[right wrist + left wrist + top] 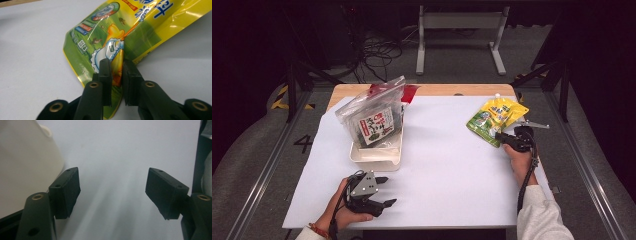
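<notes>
The high view looks forward and down over the bench point(452, 160); both gripper views skim close above that same white top.

A yellow-and-green spout pouch point(495, 119), printed with blue lettering and a cartoon duck, is lying at the white sheet's point(452, 165) two o'clock. At ten o'clock, a clear zip bag point(373, 117) is showing dark green contents and a white label with red and black characters, sitting in a cream tray point(377, 154). Both grippers' jaws are showing black.
</notes>
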### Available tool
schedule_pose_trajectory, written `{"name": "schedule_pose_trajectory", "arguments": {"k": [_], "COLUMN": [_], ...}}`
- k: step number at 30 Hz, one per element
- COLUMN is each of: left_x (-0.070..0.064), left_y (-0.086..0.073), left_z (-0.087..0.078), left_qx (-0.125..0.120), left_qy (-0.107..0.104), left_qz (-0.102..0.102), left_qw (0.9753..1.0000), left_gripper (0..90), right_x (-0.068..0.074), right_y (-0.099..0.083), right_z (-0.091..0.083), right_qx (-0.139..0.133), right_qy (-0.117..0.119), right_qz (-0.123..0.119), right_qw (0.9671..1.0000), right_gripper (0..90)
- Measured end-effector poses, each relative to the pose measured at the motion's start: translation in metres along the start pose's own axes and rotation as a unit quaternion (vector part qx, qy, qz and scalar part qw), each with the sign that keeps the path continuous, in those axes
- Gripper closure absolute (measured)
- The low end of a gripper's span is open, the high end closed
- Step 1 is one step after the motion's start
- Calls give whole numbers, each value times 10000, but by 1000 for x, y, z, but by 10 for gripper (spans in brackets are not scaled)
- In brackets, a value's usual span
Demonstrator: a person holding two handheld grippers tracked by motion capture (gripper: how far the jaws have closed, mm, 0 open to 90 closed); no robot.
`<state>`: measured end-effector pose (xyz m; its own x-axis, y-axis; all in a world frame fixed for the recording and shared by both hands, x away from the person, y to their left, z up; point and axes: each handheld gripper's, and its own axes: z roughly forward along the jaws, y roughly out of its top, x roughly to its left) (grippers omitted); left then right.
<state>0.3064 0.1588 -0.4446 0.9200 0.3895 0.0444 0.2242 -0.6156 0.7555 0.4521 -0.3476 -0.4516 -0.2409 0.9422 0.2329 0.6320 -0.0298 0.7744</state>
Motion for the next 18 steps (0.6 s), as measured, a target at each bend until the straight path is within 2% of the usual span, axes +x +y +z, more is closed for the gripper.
{"name": "schedule_pose_trajectory", "arguments": {"k": [4, 7, 11, 18], "left_x": [0, 1, 0, -3], "left_y": [0, 1, 2, 4], "left_z": [-1, -4, -7, -7], "left_qx": [-57, -146, -200, -209], "left_qy": [28, 45, 69, 34], "left_qz": [-16, -51, -66, -12], "left_qw": [10000, 9999, 9998, 9998], "left_gripper": [249, 226, 227, 228], "right_x": [0, -1, 1, 2], "right_y": [-1, -4, -8, -10], "right_z": [-5, -11, -16, -23], "right_qx": [-17, -51, -45, -44], "right_qy": [318, 561, 693, 864], "right_qz": [43, 48, -28, 35], "right_qw": [9995, 9984, 9976, 9962], "right_gripper": [876, 884, 894, 896]}}
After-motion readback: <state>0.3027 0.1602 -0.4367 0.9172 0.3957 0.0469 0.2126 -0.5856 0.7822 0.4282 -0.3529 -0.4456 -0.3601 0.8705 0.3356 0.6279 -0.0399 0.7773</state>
